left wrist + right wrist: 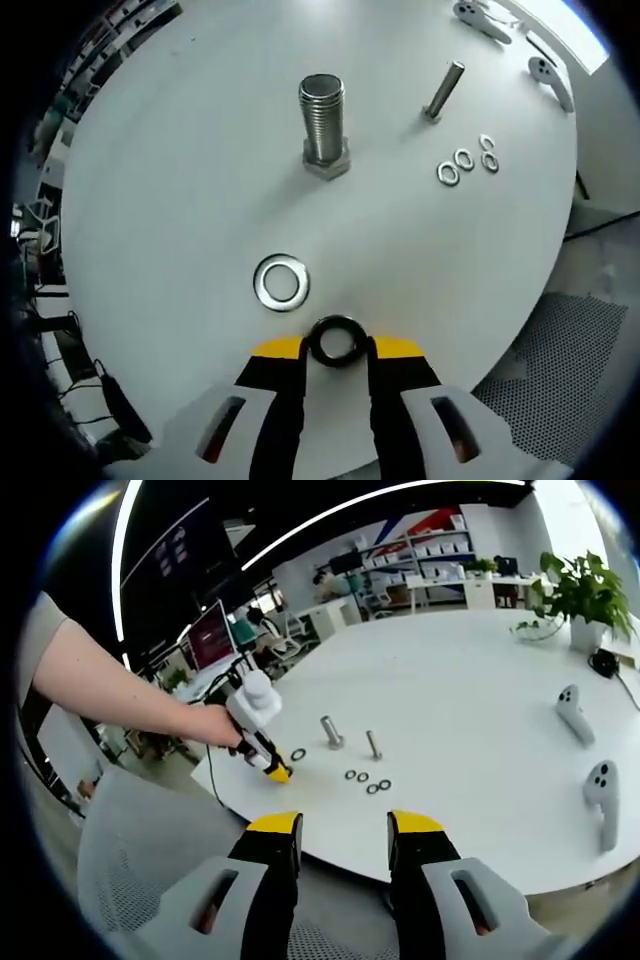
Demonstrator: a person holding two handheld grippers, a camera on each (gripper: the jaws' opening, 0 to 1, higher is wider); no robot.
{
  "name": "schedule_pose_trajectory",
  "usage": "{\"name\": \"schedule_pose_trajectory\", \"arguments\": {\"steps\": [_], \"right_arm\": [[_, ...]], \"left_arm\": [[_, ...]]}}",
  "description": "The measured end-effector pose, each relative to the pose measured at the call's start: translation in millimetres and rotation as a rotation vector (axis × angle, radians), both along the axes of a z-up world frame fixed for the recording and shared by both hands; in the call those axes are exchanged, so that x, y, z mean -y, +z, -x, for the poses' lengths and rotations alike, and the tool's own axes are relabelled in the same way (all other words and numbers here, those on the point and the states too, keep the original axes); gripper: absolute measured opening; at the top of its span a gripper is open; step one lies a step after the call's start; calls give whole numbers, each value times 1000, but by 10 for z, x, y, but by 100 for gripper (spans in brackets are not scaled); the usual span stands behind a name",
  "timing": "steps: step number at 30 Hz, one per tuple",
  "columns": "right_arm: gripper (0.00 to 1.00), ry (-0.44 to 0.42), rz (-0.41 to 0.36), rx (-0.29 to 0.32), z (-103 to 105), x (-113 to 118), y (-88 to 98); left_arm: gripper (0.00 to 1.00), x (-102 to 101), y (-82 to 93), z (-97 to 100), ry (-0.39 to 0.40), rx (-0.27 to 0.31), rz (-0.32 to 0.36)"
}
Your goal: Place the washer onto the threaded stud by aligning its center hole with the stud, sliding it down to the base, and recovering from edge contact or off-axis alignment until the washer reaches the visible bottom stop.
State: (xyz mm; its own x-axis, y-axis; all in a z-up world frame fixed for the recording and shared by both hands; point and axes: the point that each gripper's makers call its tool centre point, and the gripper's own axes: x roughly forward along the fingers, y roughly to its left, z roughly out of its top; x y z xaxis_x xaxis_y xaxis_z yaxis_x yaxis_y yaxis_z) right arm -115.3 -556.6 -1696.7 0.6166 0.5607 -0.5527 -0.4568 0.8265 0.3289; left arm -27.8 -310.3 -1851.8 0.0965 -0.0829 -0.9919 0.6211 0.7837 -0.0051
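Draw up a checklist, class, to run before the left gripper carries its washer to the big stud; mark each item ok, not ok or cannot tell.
1. Dark washer held between the left gripper jaws: ok.
2. Big stud upright on the table: ok.
3. Stud top bare, no washer on it: ok.
4. Silver washer lies flat between gripper and stud; lift over it: not ok.
5. Washer hole level with stud axis: cannot tell.
6. Right gripper open and off the table edge, out of the way: ok.
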Motion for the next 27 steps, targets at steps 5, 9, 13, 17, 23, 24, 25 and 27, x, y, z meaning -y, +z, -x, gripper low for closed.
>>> {"name": "schedule_pose_trajectory", "arguments": {"steps": [5, 9, 13, 17, 23, 24, 25, 27], "right_arm": [[36, -1, 0, 1, -4, 1, 2], [36, -2, 0, 1, -3, 3, 2], [36, -4, -7, 4, -5, 0, 12], [36, -3, -4, 2, 0, 1, 10], [36, 1, -4, 2, -2, -2, 8], [36, 2, -4, 1, -2, -3, 8], [36, 1, -4, 2, -3, -3, 8], [36, -1, -4, 3, -5, -1, 10]], "left_arm": [[21, -2, -3, 3, -12, 12, 23], [20, 12, -10, 12, -8, 17, 18], [20, 3, 3, 7, -10, 39, 36], [19, 5, 7, -6, -32, 33, 28], [19, 12, 21, 4, -40, 22, 38], [19, 4, 18, 10, -48, 19, 36], [19, 0, 18, 13, -54, 19, 34], [19, -17, 22, 18, -74, 22, 24]]}}
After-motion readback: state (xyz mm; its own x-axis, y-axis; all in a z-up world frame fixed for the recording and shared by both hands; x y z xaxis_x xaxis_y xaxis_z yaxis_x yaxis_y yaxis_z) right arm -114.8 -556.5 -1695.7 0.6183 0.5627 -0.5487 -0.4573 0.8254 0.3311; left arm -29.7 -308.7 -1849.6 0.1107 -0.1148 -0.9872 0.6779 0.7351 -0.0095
